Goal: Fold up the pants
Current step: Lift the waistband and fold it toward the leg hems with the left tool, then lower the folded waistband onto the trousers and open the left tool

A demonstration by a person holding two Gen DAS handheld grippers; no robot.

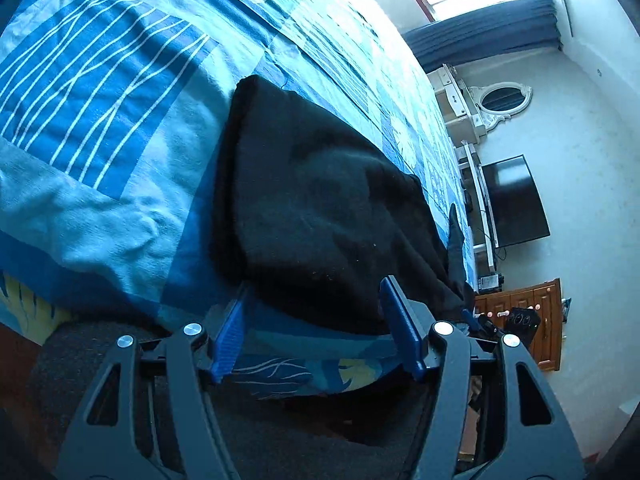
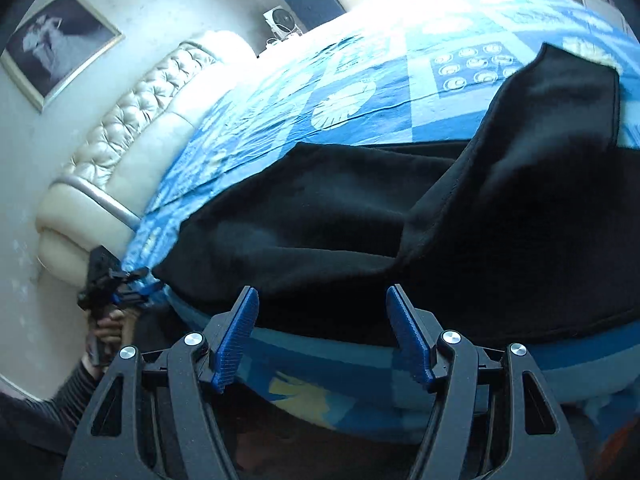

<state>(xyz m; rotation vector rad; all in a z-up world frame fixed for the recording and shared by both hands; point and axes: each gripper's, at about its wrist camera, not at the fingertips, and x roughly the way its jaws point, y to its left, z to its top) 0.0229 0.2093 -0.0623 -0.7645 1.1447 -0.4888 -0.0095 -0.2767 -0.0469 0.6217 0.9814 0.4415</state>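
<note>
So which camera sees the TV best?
The left wrist view. The black TV shows whole there, on the wall beyond the bed. The right wrist view looks toward the headboard instead and shows no TV at all.

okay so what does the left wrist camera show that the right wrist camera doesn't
Only the left wrist view shows the dark television, the oval mirror, the wooden cabinet and the blue curtain under the window. Only the right wrist view shows the tufted cream headboard, the framed picture and the hand holding the left gripper. Both show the black pants on the blue patterned bedspread, and each camera's own open blue-padded jaws at the pants' near edge, nothing gripped.
</note>
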